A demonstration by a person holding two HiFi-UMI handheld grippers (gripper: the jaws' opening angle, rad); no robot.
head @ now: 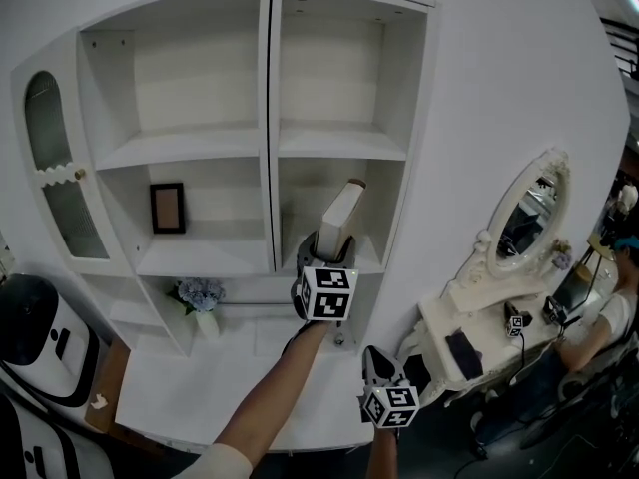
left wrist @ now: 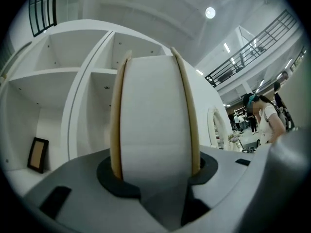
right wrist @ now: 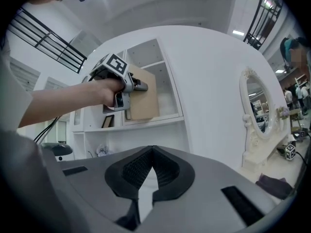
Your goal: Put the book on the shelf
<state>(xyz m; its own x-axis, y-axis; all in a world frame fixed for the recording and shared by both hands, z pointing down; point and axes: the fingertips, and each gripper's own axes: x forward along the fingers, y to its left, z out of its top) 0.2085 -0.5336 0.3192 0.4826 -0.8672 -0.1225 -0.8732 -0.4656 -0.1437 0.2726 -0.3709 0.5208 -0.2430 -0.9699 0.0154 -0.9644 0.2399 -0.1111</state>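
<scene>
At the mouth of the shelf's (head: 270,168) lower right compartment, we hold the book (head: 341,213) in the left gripper (head: 329,249). Its jaws pinch the book's lower end across both tan covers, with the pale page block facing the gripper. The book stands nearly upright, its top leaning deeper into the shelf. We cannot tell whether its bottom edge touches the compartment's board. The right gripper (head: 373,355) hangs below the shelf, jaws pressed together with nothing between them. A picture frame (head: 168,208) stands in the neighbouring compartment, left of the shelf's central divider. To do this step well, we judge the book should go in straight and clear of the divider. Its bottom edge should sit flat on the board, and we should let go only once it stands or leans against a wall, or it may topple.
</scene>
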